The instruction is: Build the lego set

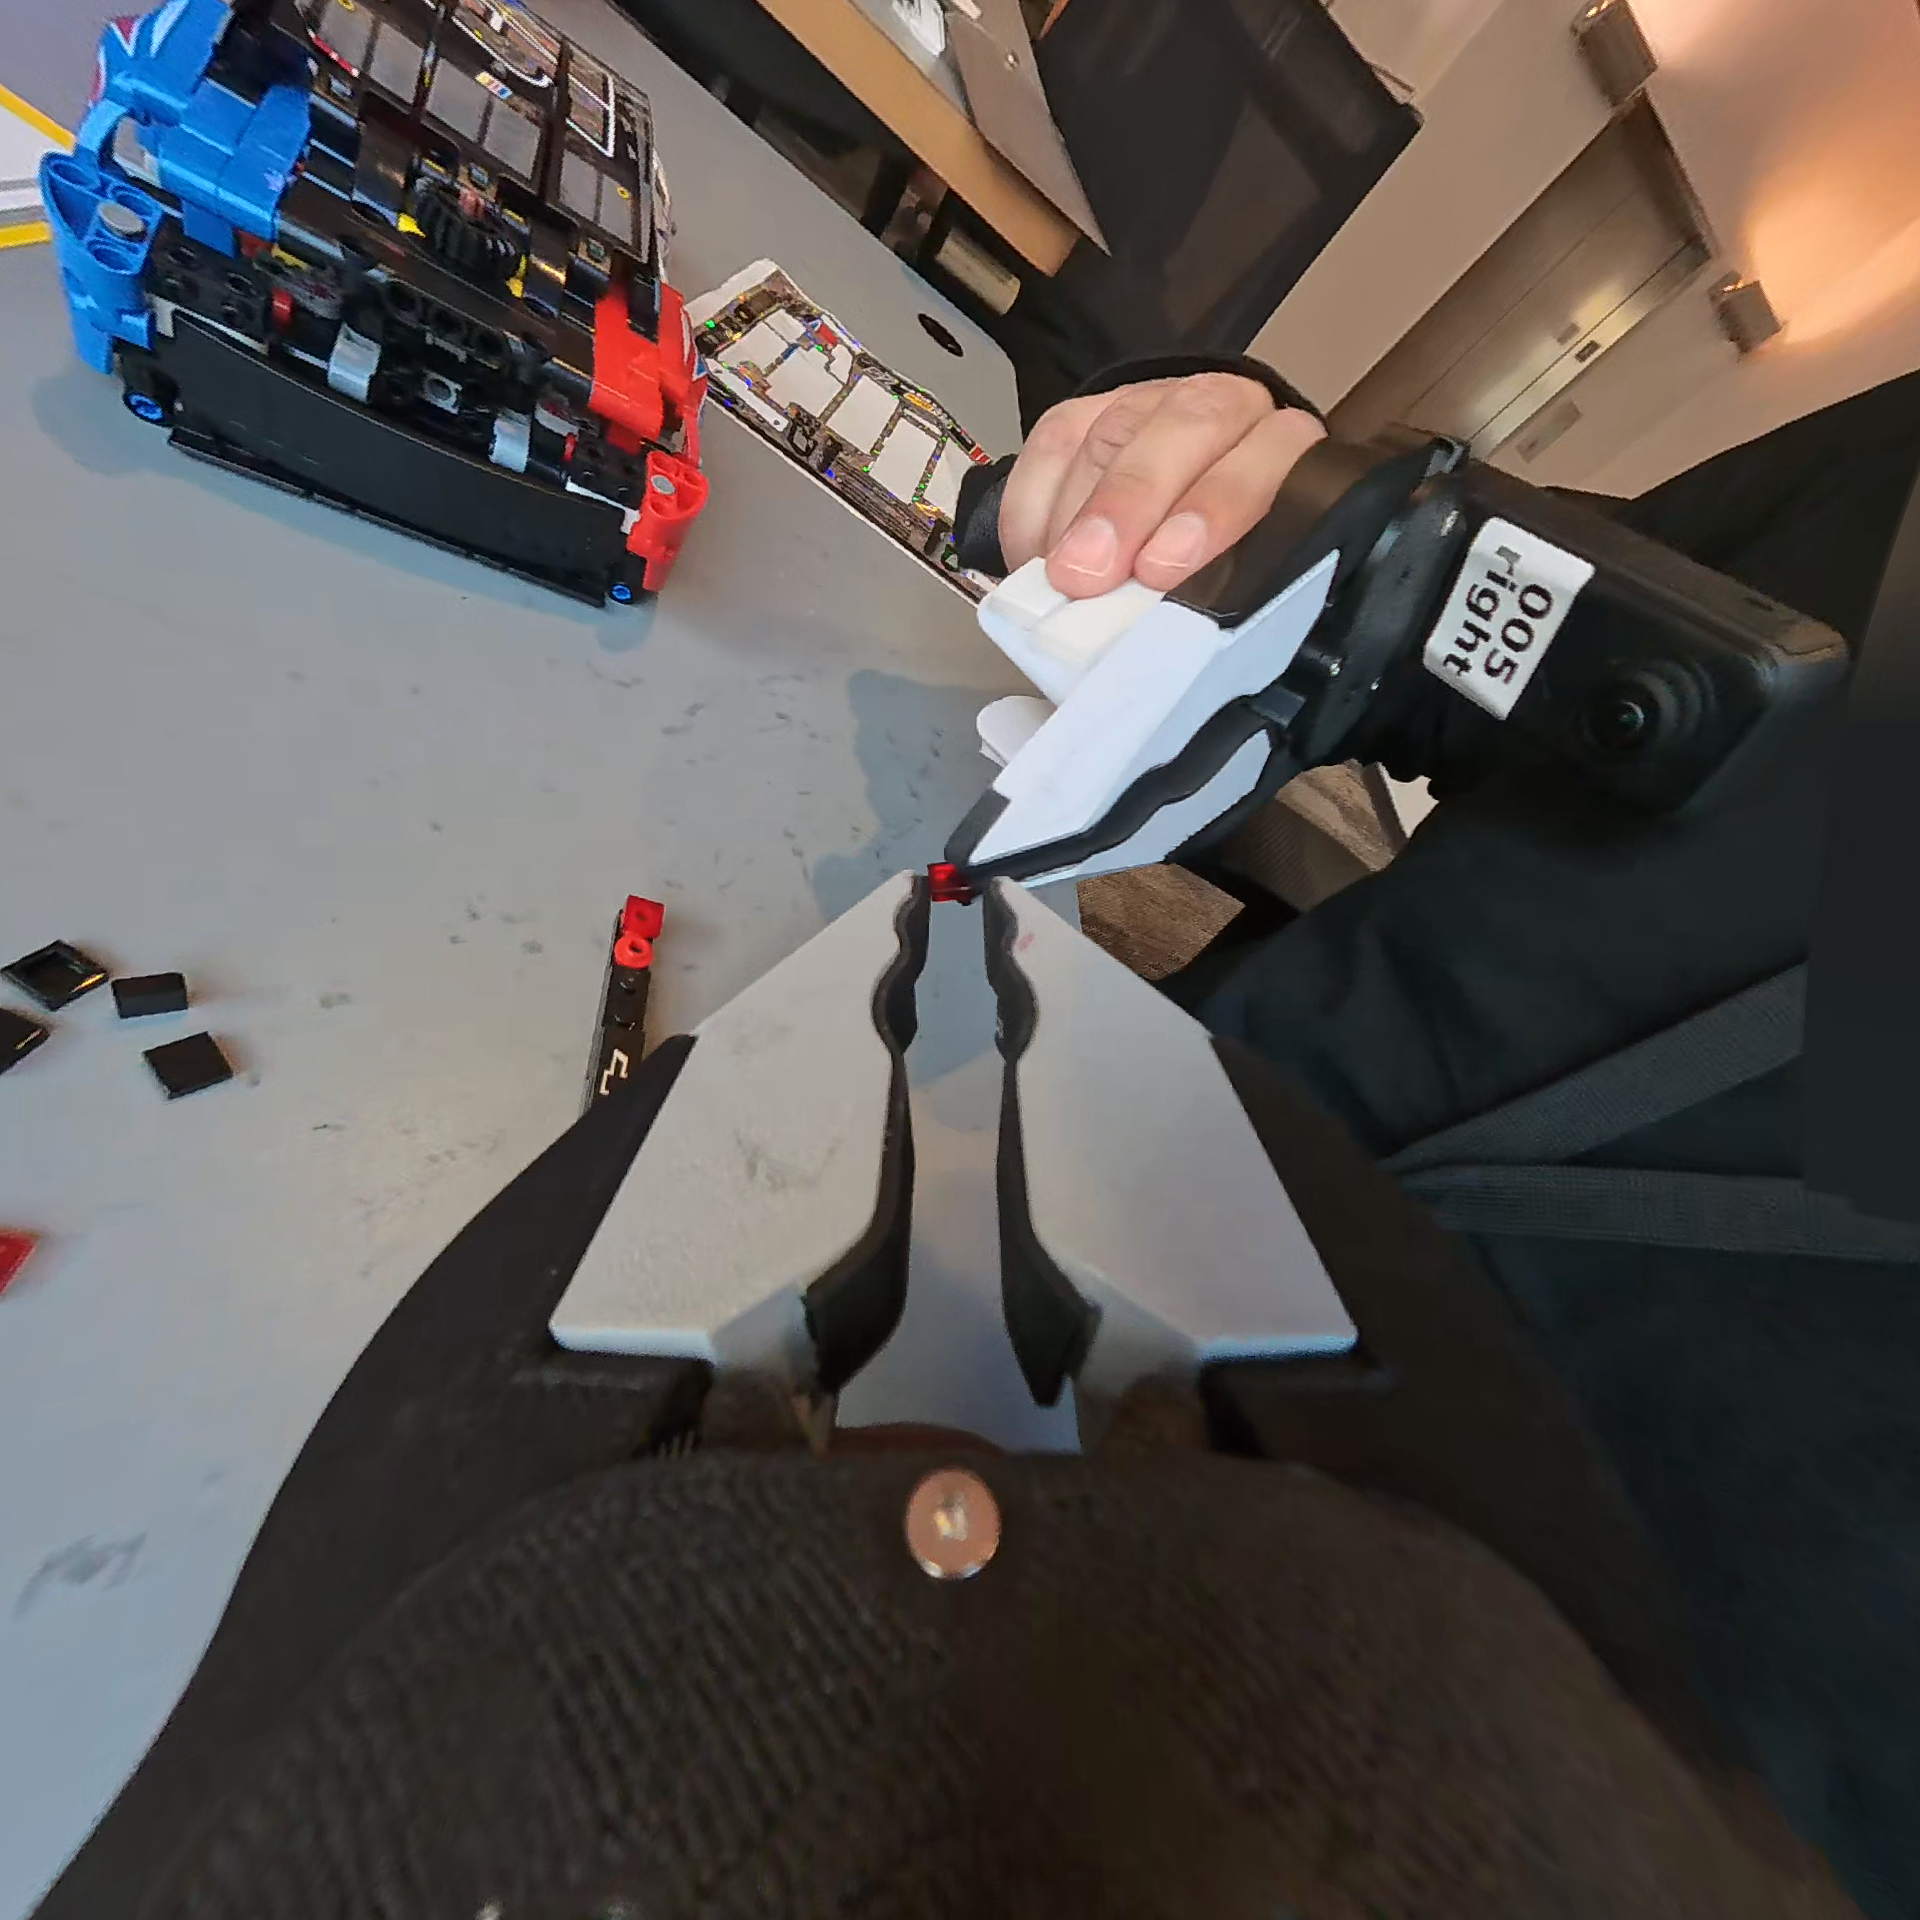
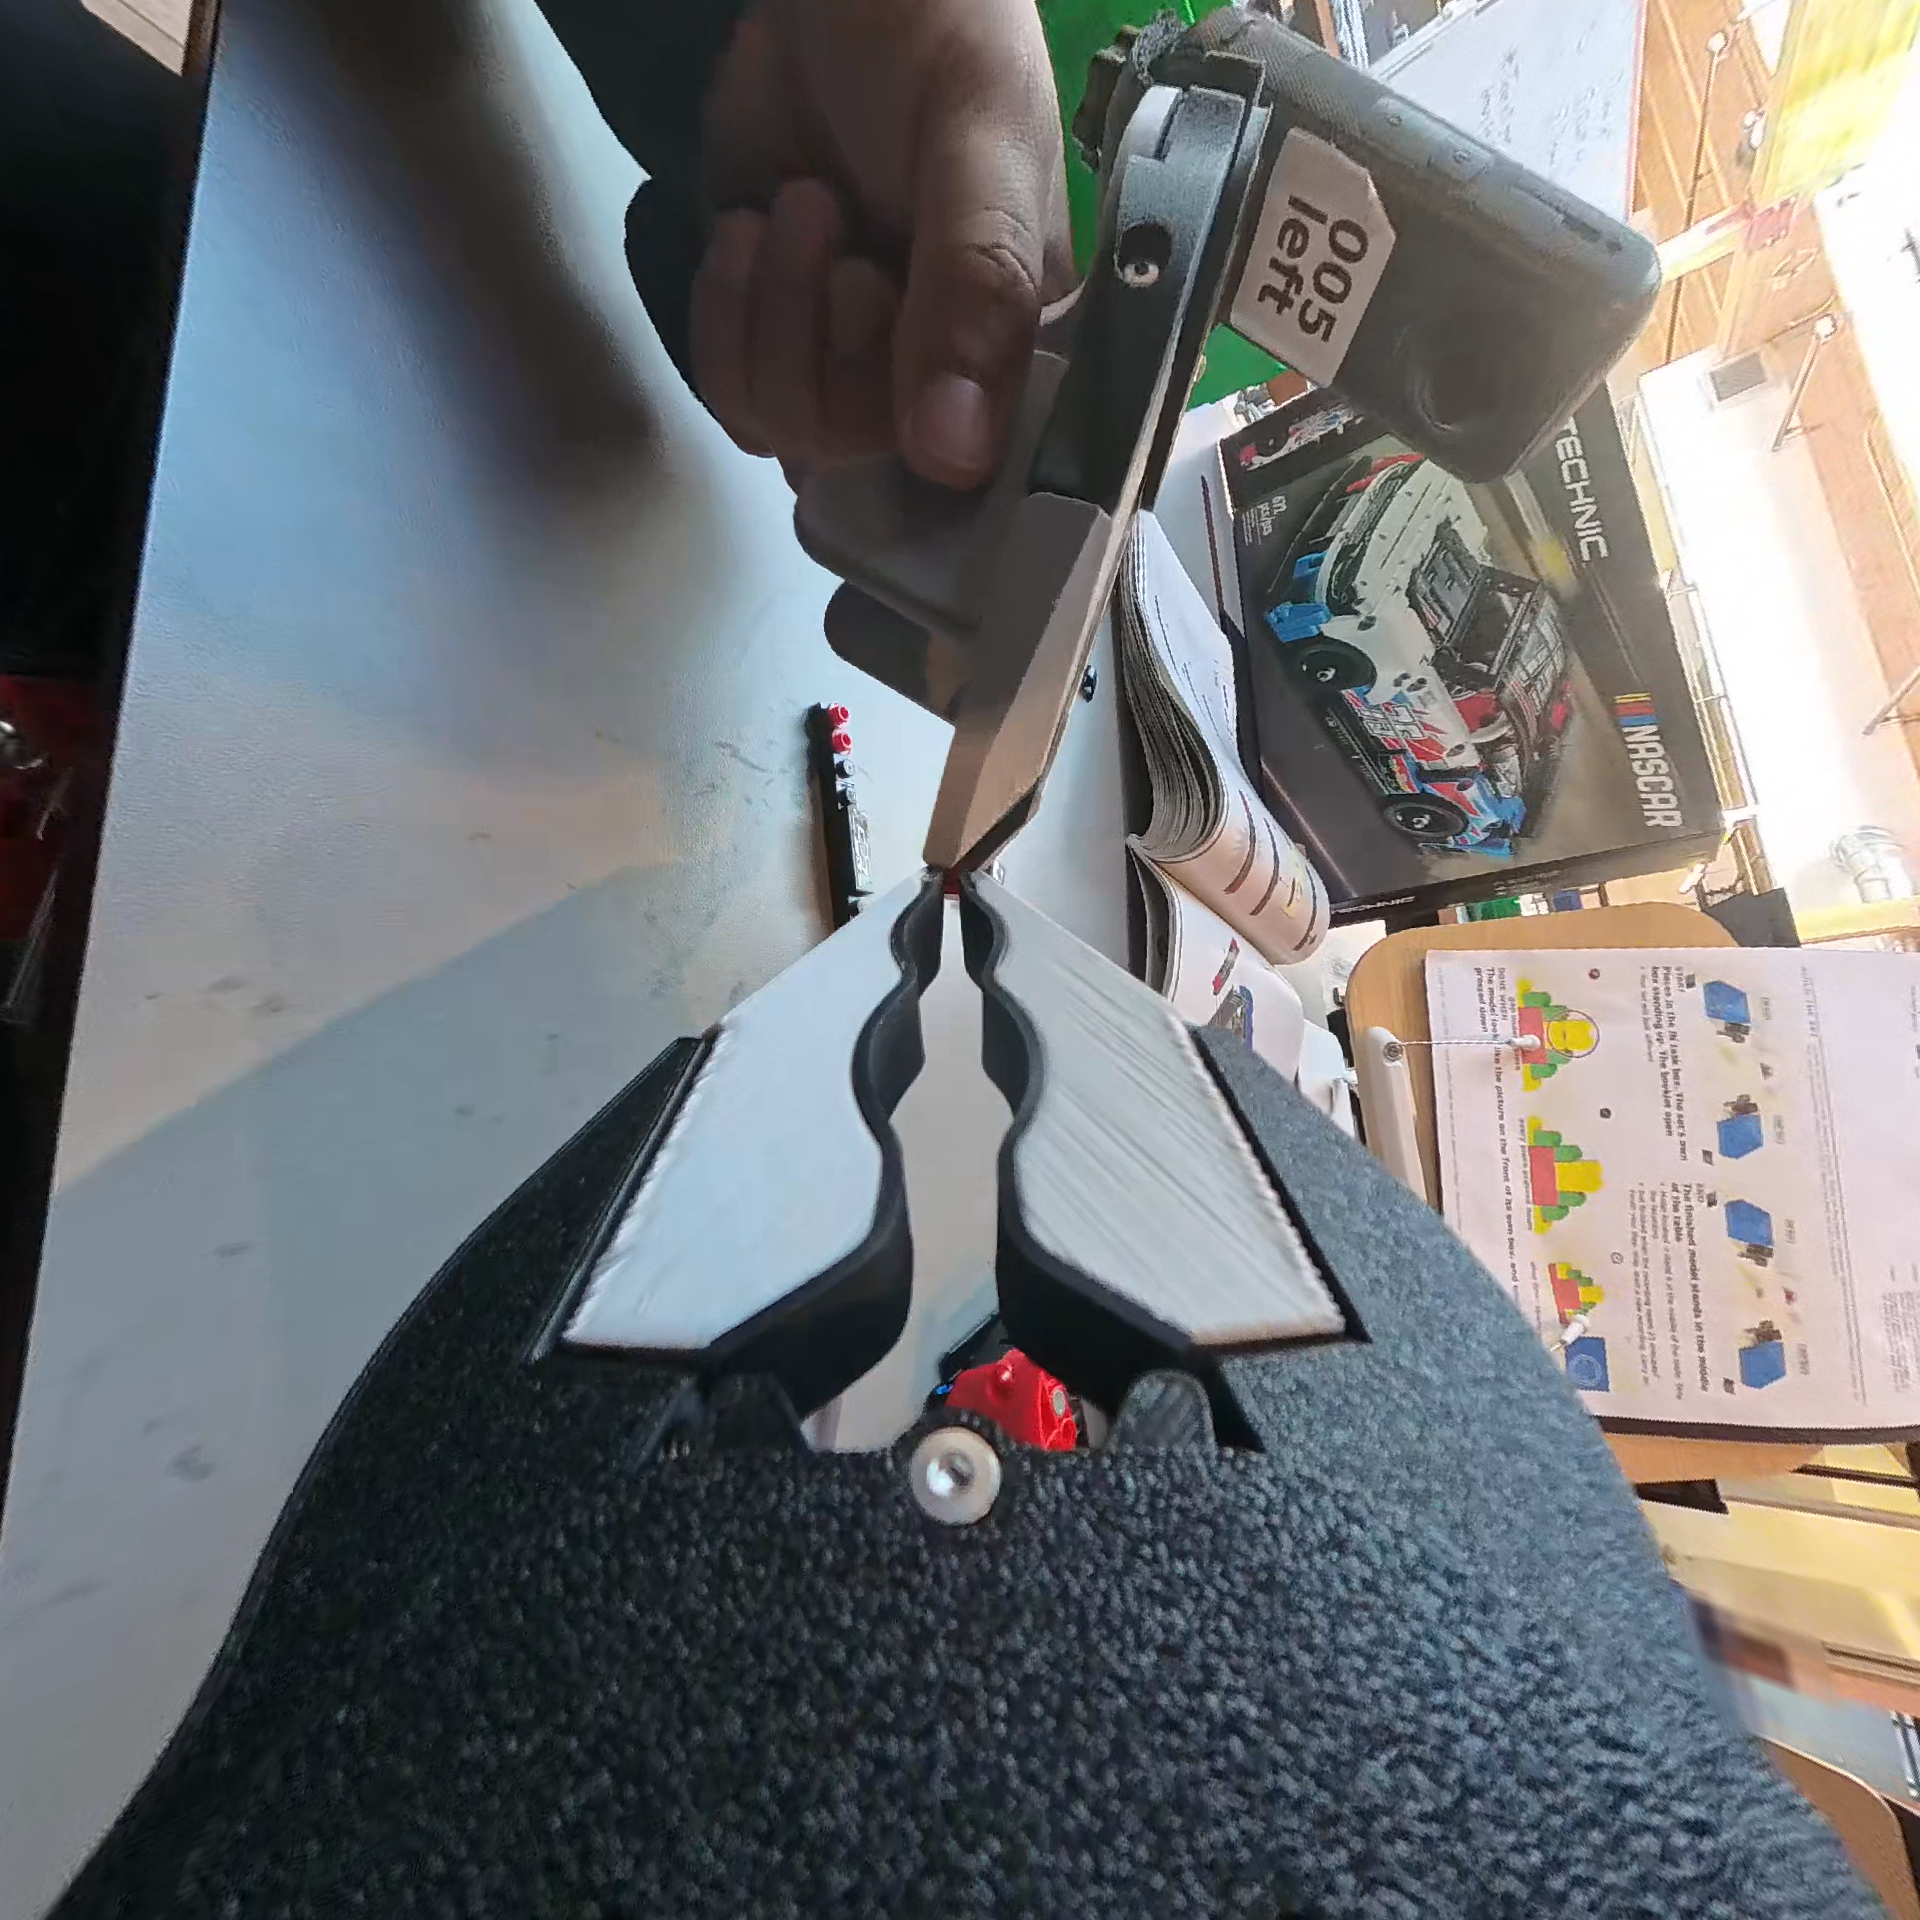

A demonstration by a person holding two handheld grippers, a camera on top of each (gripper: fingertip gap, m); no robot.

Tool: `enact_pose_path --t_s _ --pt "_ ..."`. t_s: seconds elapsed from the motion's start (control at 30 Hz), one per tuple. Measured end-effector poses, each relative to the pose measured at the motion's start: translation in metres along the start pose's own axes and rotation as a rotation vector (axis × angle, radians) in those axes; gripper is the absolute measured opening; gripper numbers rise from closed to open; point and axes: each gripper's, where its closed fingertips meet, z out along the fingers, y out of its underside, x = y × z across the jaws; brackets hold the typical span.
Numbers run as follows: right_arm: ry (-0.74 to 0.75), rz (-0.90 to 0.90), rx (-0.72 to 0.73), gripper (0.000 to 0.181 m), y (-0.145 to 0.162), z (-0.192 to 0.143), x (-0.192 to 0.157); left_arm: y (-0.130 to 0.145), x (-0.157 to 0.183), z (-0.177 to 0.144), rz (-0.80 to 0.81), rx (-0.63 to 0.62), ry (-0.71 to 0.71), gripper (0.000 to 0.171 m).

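Observation:
A small red Lego piece (image 1: 951, 883) is held in the air over the grey table's (image 1: 416, 779) edge, at the point where both grippers meet. My left gripper (image 1: 956, 894) is closed on it from below. My right gripper (image 1: 971, 857) comes in from the right, and its tips pinch the same piece. In the right wrist view the piece (image 2: 950, 883) is only a red sliver between the tips of my right gripper (image 2: 948, 883). There my left gripper (image 2: 948, 860) meets it from above. The half-built blue, black and red car (image 1: 364, 312) stands at the far left.
A black beam with red pins (image 1: 629, 987) lies on the table near the left fingers. Black tiles (image 1: 151, 992) and a red piece (image 1: 16, 1257) lie at the left. A sticker sheet (image 1: 852, 416) lies behind the car. The set's box (image 2: 1475, 665), an open booklet (image 2: 1205, 790) and a printed sheet (image 2: 1662, 1184) are to the right. Only a small space, under 4 cm, lies between the two pairs of fingers.

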Motion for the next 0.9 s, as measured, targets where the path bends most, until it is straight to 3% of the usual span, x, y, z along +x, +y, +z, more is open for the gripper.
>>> enact_pose_path --t_s 0.13,0.27,0.47,0.6,0.73,0.9 --pt "-0.013 0.010 -0.006 0.002 0.002 0.001 -0.002 0.001 -0.002 0.001 -0.001 -0.003 0.000 0.005" --pt "-0.103 0.249 0.046 0.003 0.000 -0.001 -0.002 0.002 0.000 0.000 0.090 -0.003 -0.027 0.005" --pt "-0.363 0.714 0.160 0.015 -0.003 -0.007 -0.001 0.007 -0.012 -0.003 0.512 -0.102 -0.265 0.005" --pt "-0.400 0.682 0.125 0.011 0.001 -0.003 -0.004 0.004 -0.006 -0.001 0.675 -0.116 -0.298 0.005" --pt "-0.411 0.615 0.088 0.008 0.004 0.000 -0.010 -0.001 0.007 -0.002 0.703 -0.053 -0.236 0.005" --pt "-0.409 0.604 0.101 0.006 0.003 -0.001 -0.008 0.004 0.003 -0.002 0.704 -0.071 -0.233 0.005"
